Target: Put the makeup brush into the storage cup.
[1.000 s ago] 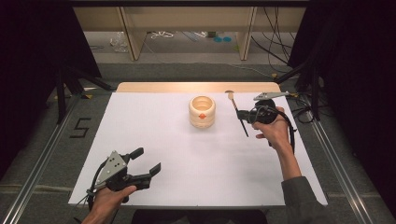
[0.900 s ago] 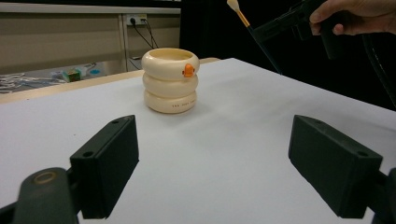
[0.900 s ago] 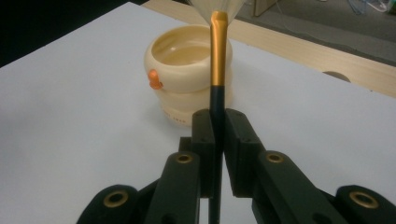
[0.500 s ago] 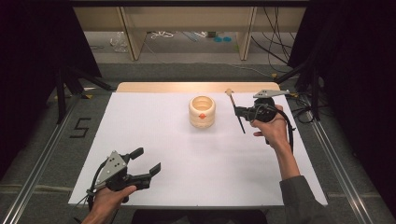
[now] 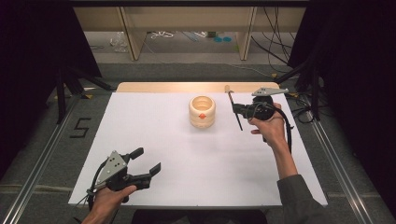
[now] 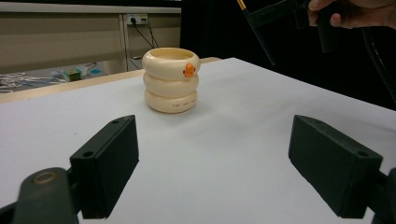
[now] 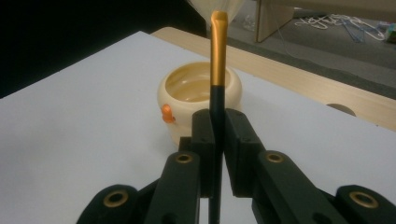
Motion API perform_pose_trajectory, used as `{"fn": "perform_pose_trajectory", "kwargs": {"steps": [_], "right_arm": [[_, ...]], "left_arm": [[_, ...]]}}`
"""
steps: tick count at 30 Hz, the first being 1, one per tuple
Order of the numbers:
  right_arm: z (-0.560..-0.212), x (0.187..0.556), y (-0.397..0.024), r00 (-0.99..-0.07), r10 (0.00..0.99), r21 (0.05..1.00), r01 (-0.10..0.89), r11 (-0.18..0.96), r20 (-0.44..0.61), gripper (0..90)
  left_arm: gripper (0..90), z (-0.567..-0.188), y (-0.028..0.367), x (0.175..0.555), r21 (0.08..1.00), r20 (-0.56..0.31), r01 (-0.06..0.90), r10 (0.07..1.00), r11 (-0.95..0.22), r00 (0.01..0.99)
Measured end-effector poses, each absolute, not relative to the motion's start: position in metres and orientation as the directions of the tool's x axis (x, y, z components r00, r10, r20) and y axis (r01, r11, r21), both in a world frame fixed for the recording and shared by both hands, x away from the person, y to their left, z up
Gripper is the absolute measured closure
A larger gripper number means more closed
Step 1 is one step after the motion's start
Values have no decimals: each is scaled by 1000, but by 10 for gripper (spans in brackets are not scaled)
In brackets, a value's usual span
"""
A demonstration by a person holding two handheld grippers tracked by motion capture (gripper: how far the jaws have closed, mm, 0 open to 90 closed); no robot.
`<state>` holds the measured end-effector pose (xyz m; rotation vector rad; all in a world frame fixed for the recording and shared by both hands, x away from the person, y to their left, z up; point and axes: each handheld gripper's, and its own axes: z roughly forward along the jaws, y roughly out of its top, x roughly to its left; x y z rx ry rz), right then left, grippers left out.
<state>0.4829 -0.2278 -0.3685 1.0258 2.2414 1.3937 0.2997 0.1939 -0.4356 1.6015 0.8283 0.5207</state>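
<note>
While the right gripper (image 5: 239, 110) hangs above the white table (image 5: 154, 135) just right of the cream cup (image 5: 202, 112), its jaws are pinched tight on a thin stick (image 5: 233, 106), w/ the right hand (image 5: 267, 122) wrapped round the gripper body. Stick is black along most of its length, w/ a gold-orange end. In the high view its long axis runs roughly near-to-far across the table w/ a slight lean: gold tip points away from the person, toward the wooden strip (image 5: 196, 87) past the cup; black end points back toward the person and slightly further right of the cup. In the right gripper view the stick (image 7: 218, 70) stands straight up between the jaws of the right gripper (image 7: 217, 140), gold tip on top, w/ the cup (image 7: 201, 93) right behind it, mouth open upward, small orange knob on its side. Black tail carries on below the pads. Stick isn't touching the cup; can't tell if its lower end clears the table.

Cup sits upright on the table, three stacked bulges, toward the far side.

Left gripper (image 5: 148, 163) is well nearer the person than the cup and off to its left, held in the left hand (image 5: 109, 200), jaws spread wide, nothing between them. In the left gripper view the cup (image 6: 170, 80) shows beyond the gap of the left gripper (image 6: 212, 168), and the stick (image 6: 257, 30) slants above and right of the cup.
</note>
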Motion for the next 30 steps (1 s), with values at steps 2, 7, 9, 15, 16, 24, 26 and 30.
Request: {"fn": "perform_pose_trajectory", "kwargs": {"steps": [2,7,9,15,16,24,26,30], "right_arm": [[-369,484,-227,-692,713,876,408,258,113,832],[-368,485,-226,-694,711,879,403,255,112,832],[-368,485,-226,-693,712,881,400,252,112,832],[-368,487,-225,-687,715,884,406,229,130,832],[-368,488,-225,-688,716,885,400,236,120,832],[-369,491,-223,-687,716,897,386,216,124,832],[-369,492,-222,-677,724,896,395,205,133,832],[-368,495,-217,-686,716,903,380,199,131,832]], "left_arm": [[158,-436,194,299,973,-112,225,755,-49,646],[158,-435,194,300,973,-109,226,758,-52,644],[158,-435,194,299,973,-118,228,758,-41,642],[158,-435,194,299,973,-112,226,756,-48,645],[158,-435,194,299,973,-112,225,756,-48,644],[158,-436,194,301,975,-115,219,751,-40,651],[158,-436,194,301,975,-114,219,751,-41,650],[158,-435,195,299,973,-110,224,756,-50,645]]}}
